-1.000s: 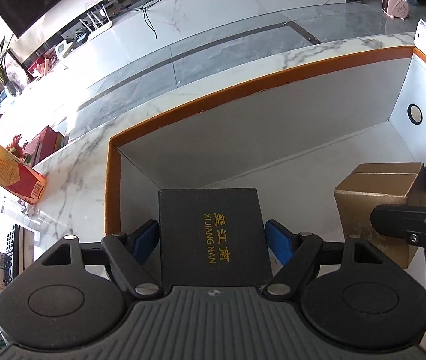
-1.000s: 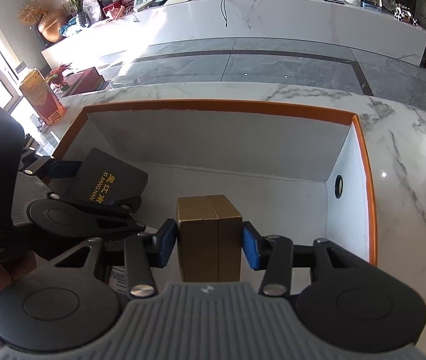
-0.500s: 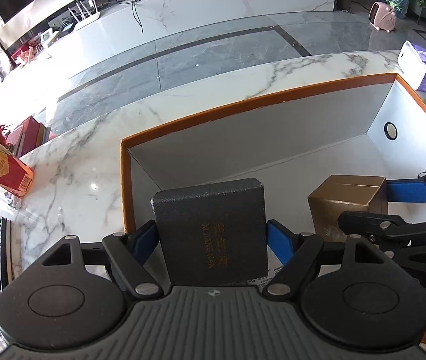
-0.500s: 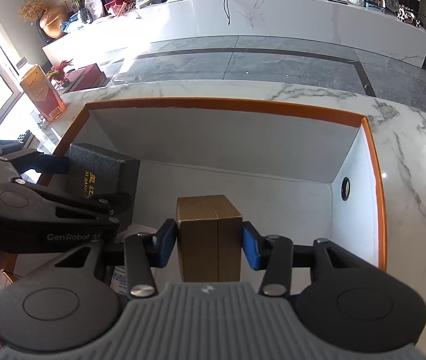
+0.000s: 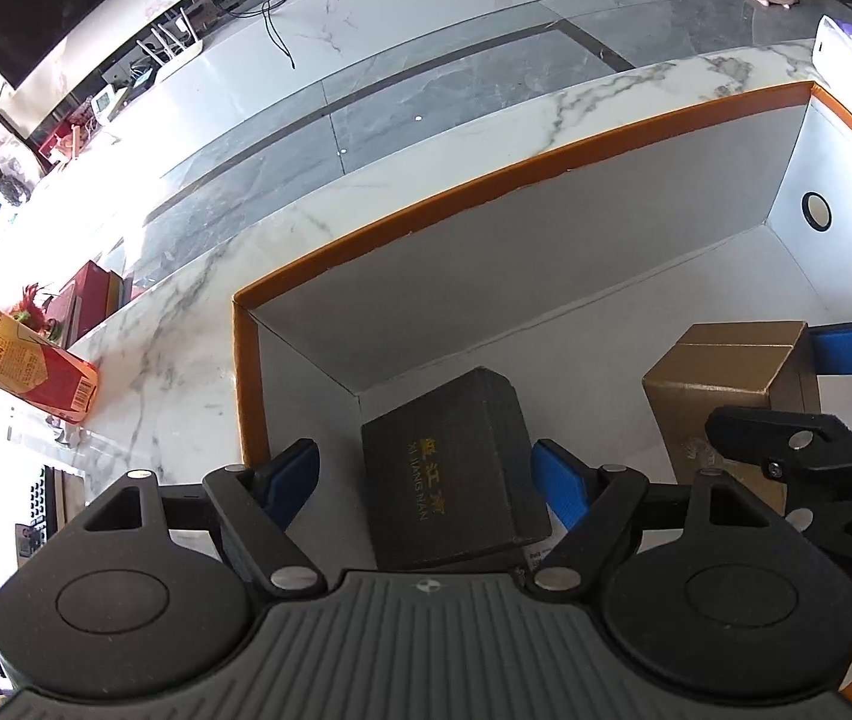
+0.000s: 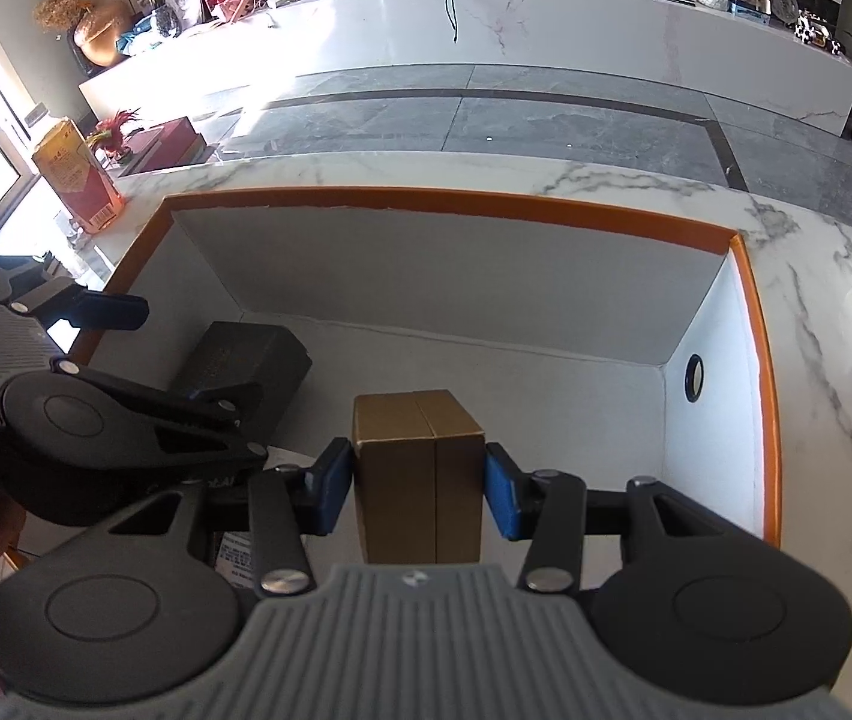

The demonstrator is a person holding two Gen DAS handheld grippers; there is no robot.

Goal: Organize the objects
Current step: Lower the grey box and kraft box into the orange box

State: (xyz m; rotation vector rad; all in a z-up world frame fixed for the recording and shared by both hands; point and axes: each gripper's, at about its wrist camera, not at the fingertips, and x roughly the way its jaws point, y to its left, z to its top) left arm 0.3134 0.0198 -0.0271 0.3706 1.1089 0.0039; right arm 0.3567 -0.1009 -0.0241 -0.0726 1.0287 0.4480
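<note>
Left tongs (image 5: 426, 474) just let go, spread wide around the black box (image 5: 450, 468) now in the bin (image 5: 546, 180), while right tongs (image 6: 420, 480) grip the gold box (image 6: 420, 468), probably dropped next.

Both wrist cameras look down close into the same orange-rimmed box (image 5: 402, 231), left view angled rightward.

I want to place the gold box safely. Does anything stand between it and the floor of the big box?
Nothing visible does. The gold box hangs in the right gripper over bare white floor of the big box; the black box sits apart.
</note>
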